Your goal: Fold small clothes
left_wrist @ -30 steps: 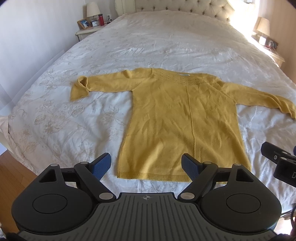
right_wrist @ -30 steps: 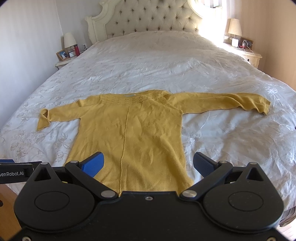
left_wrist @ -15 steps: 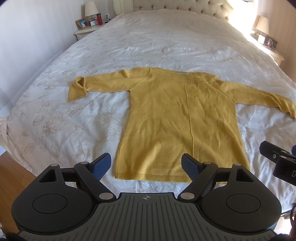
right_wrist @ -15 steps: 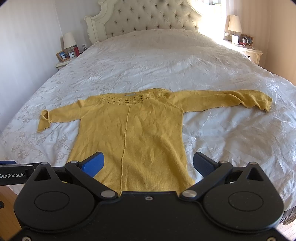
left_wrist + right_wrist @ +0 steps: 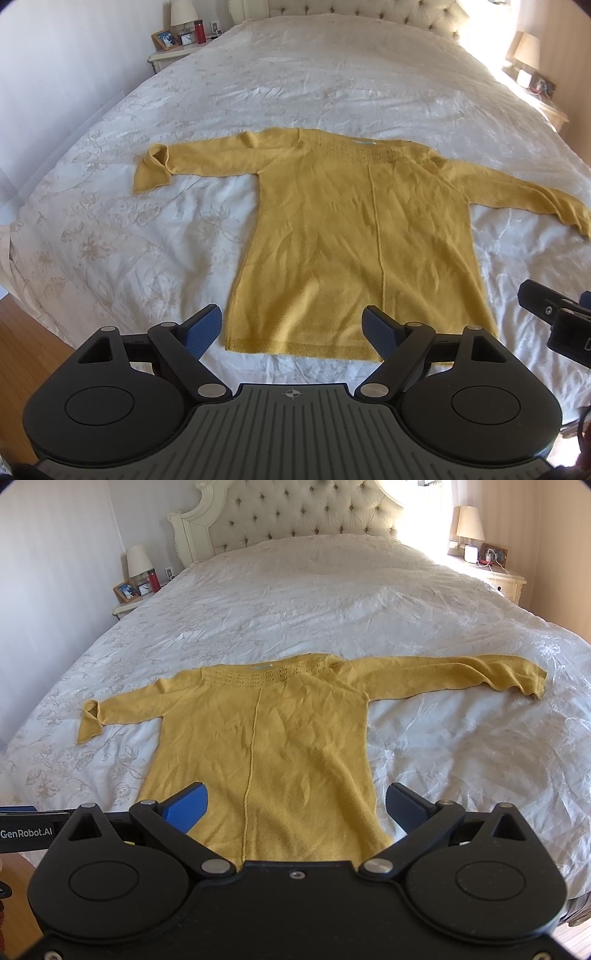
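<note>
Jaws wide apart and empty on the left gripper (image 5: 293, 326) and right gripper (image 5: 295, 805), both hovering at the six o'clock hem of the yellow sweater (image 5: 354, 240), spread flat on the bed (image 5: 295, 85), sleeves out, ready for folding

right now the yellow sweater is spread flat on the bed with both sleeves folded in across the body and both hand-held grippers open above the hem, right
Not quite. The sleeves are not folded in: on the yellow sweater both stretch straight out to the sides, only the left cuff being turned over, as the right wrist view shows. The rest holds: it lies flat on the bed, and the left hand-held gripper and right hand-held gripper are open above the hem.
</note>
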The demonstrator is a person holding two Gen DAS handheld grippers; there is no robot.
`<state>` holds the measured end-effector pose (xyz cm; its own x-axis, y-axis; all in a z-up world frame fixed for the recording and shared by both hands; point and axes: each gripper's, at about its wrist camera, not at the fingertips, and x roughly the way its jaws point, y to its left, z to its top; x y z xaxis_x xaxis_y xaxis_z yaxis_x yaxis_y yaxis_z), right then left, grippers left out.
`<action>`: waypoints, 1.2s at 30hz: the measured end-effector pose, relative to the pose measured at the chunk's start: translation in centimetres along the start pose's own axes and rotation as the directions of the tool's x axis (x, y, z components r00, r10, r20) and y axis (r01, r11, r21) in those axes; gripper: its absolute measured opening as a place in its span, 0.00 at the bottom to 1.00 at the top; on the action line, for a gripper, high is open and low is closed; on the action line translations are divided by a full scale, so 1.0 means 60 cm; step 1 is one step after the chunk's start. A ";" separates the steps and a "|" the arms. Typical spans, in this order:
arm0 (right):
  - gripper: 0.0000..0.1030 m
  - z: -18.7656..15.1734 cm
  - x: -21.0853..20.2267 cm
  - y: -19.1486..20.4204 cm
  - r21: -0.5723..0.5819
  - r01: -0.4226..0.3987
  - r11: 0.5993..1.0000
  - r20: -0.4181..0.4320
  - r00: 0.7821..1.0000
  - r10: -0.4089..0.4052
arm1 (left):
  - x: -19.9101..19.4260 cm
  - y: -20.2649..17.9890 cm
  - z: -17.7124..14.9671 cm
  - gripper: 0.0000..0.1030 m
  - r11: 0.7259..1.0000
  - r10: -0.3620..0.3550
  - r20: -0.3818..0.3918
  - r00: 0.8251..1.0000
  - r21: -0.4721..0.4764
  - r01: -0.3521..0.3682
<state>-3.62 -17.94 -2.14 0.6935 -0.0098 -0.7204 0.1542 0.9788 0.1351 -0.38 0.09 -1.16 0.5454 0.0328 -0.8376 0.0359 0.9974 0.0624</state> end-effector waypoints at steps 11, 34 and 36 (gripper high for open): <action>0.99 -0.012 0.011 0.003 0.050 -0.089 0.995 -0.030 0.995 0.090 | 0.026 0.021 -0.013 0.56 1.000 -0.007 -0.028 1.000 -0.012 0.007; 0.75 -0.136 0.220 0.007 0.222 -0.127 0.967 -0.377 0.903 0.205 | 0.265 0.138 -0.069 0.43 0.983 -0.075 -0.170 0.983 0.151 0.101; 0.75 -0.143 0.237 0.003 0.273 -0.106 0.956 -0.402 0.890 0.214 | 0.283 0.142 -0.069 0.43 0.981 -0.095 -0.178 0.980 0.152 0.122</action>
<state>0.22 -16.14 -18.19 0.3673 0.2829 -0.8860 0.2663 0.8807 0.3916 5.74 9.40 -17.10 0.3821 -0.0511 -0.9227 0.2292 0.9725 0.0411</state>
